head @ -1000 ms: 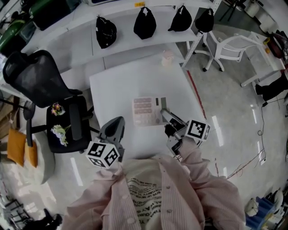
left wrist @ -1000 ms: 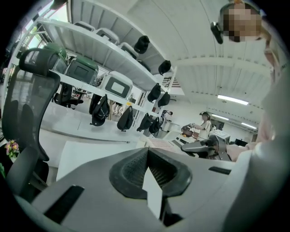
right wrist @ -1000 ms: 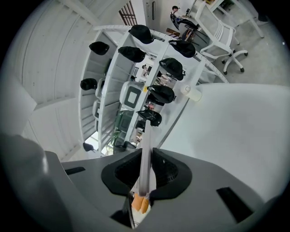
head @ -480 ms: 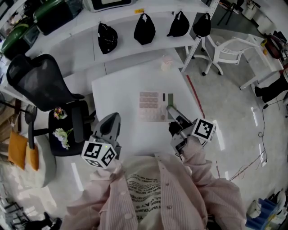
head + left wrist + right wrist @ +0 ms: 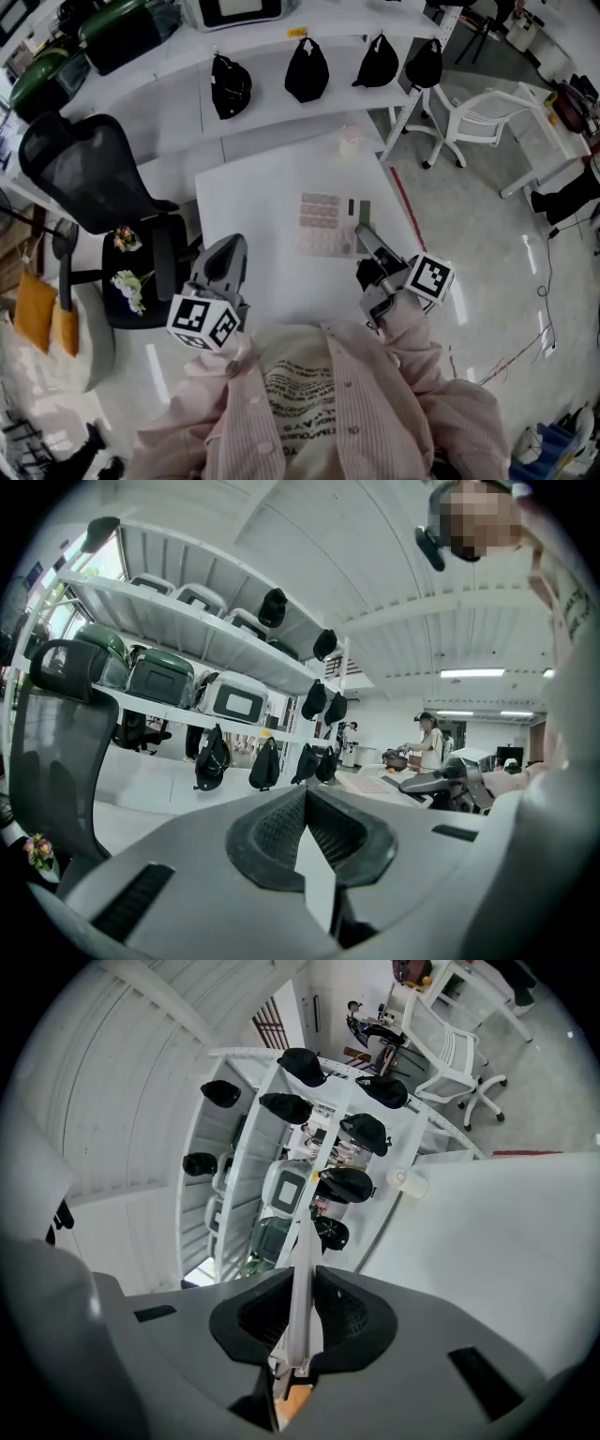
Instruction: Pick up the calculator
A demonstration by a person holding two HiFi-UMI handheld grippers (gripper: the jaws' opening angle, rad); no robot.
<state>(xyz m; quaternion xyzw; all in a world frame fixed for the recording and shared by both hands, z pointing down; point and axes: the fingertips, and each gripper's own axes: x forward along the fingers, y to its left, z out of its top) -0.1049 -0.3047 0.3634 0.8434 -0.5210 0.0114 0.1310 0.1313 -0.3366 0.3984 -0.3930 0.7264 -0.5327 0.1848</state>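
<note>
The calculator (image 5: 326, 226), a flat slab with pink keys and a dark display strip, hangs just over the white table (image 5: 253, 197) in the head view. My right gripper (image 5: 362, 235) is shut on its right edge. In the right gripper view the calculator (image 5: 301, 1269) shows edge-on as a thin pale strip pinched between the jaws. My left gripper (image 5: 228, 260) hovers at the table's near left corner, well left of the calculator, jaws shut with nothing in them. The left gripper view looks across the table to the right gripper (image 5: 448, 782).
A small white cup (image 5: 350, 142) stands at the table's far edge. A black office chair (image 5: 89, 178) with flowers (image 5: 127, 281) on its seat is close on the left. Shelves with black caps (image 5: 307, 70) run behind, and a white chair (image 5: 473, 98) stands far right.
My right gripper has risen a little with the calculator in it, lifting it off the table. The left gripper has also come up slightly and rolled.
</note>
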